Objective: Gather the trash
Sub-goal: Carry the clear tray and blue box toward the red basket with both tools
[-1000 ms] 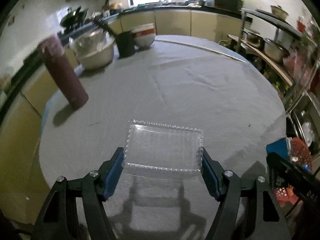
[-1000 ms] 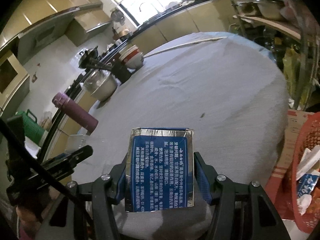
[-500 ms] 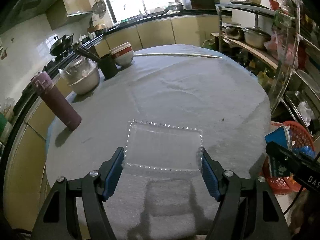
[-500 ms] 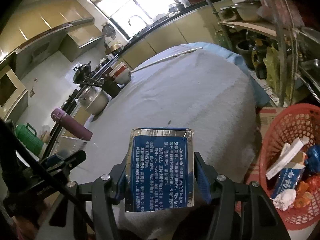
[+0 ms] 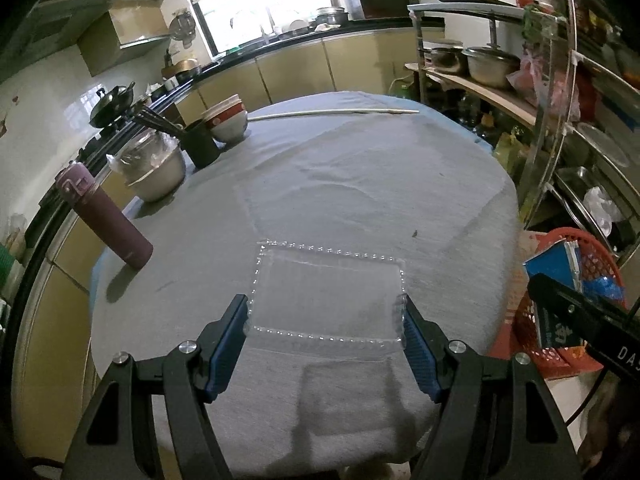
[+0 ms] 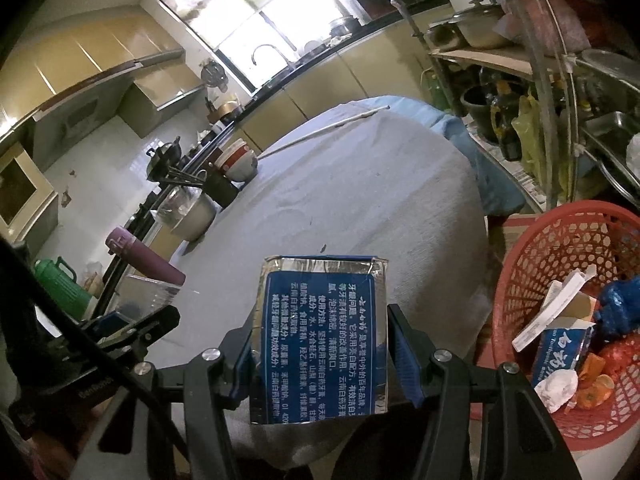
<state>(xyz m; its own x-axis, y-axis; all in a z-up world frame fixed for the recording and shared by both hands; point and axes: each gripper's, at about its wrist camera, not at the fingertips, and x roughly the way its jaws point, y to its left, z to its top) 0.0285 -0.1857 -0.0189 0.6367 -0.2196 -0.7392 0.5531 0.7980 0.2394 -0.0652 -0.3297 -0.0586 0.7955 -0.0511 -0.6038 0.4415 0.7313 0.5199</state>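
Note:
My left gripper (image 5: 325,316) is shut on a clear plastic clamshell tray (image 5: 326,292), held above the near edge of the grey-clothed round table (image 5: 360,184). My right gripper (image 6: 320,320) is shut on a blue toothpaste box with silver edges (image 6: 322,332), held over the table's near right edge. The box also shows at the right of the left wrist view (image 5: 554,268). A red mesh trash basket (image 6: 560,240) stands on the floor to the right, holding several pieces of trash; it also shows in the left wrist view (image 5: 596,264).
On the table's left side stand a purple flask (image 5: 104,216), a covered metal bowl (image 5: 154,168), a black cup with chopsticks (image 5: 200,146) and stacked bowls (image 5: 226,118). A long stick (image 5: 332,113) lies at the far edge. A metal rack with pots (image 5: 500,68) stands to the right.
Both grippers have pulled back and risen from the table, keeping their hold. The red basket has come further into both views, and the right gripper has shifted toward it.

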